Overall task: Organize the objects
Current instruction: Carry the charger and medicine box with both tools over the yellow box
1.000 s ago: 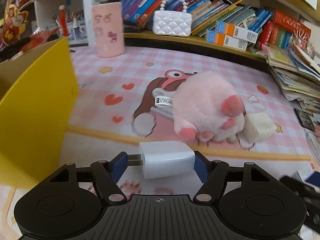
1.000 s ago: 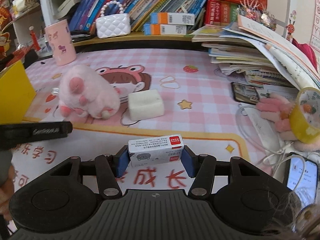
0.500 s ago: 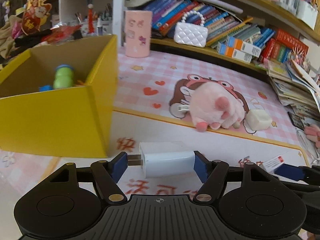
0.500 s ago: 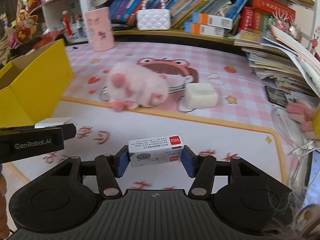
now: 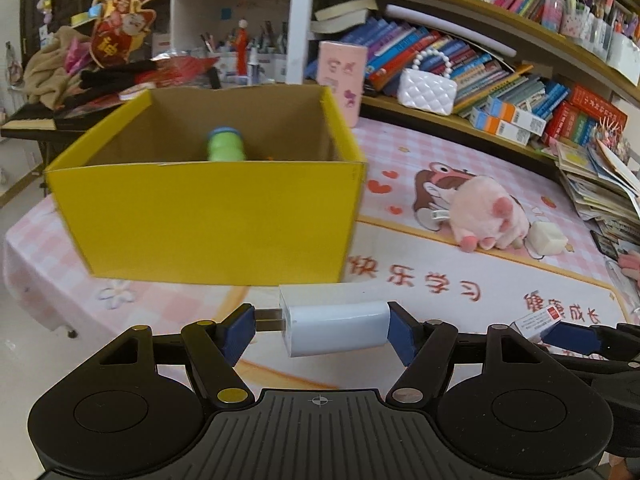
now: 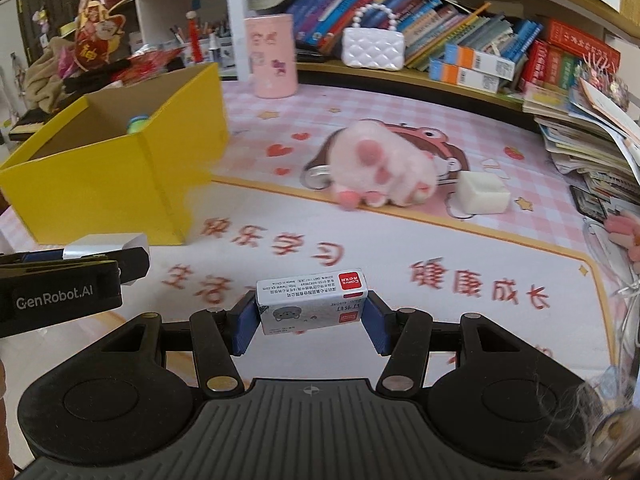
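Two loads are clamped: your left gripper [image 5: 322, 330] pinches the white charger [image 5: 334, 328], your right gripper [image 6: 311, 320] the small box [image 6: 312, 306]. Your left sits nearer the yellow box [image 5: 216, 220], straight ahead.

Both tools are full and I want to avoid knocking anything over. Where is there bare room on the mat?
Bare mat lies between the yellow box and the pink plush, along the red lettering. The plush and white cube sit close together; the paper stack crowds the far right.
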Motion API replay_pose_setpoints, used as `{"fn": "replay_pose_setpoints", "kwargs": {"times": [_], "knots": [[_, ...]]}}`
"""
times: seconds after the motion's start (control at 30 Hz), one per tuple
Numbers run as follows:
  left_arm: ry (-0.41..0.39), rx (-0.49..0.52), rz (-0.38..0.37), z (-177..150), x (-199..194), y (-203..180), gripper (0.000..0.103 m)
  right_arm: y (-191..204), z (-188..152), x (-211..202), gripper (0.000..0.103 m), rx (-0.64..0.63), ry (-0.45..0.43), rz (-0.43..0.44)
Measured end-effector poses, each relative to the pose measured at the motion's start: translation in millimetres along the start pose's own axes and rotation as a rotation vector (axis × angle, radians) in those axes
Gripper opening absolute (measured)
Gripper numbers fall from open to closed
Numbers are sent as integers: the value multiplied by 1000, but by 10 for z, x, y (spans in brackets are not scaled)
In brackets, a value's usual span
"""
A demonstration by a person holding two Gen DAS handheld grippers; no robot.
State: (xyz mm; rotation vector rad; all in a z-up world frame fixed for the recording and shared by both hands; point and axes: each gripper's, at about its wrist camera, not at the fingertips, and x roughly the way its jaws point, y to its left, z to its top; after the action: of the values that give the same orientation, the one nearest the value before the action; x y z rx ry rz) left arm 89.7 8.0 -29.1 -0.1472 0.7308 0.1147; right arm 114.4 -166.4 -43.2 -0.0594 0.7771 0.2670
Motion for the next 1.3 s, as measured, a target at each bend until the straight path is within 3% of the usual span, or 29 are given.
{"fn": "replay_pose_setpoints", "kwargs": {"times": [0.43, 0.83, 1.0, 1.3], "knots": [[-33, -3, 8, -152, -371, 567, 70, 703, -192, -216, 52, -28, -18, 20], [-130, 20, 16, -162, -734, 1025, 70, 1277, -254, -387, 52, -36, -84, 46], [-218, -4, 0, 48, -860, 1185, 70, 1402, -59, -455, 52, -60, -147, 47], [-361, -20, 21, 549, -811, 1211, 70, 1363, 706, -374, 52, -61, -291, 58]]}}
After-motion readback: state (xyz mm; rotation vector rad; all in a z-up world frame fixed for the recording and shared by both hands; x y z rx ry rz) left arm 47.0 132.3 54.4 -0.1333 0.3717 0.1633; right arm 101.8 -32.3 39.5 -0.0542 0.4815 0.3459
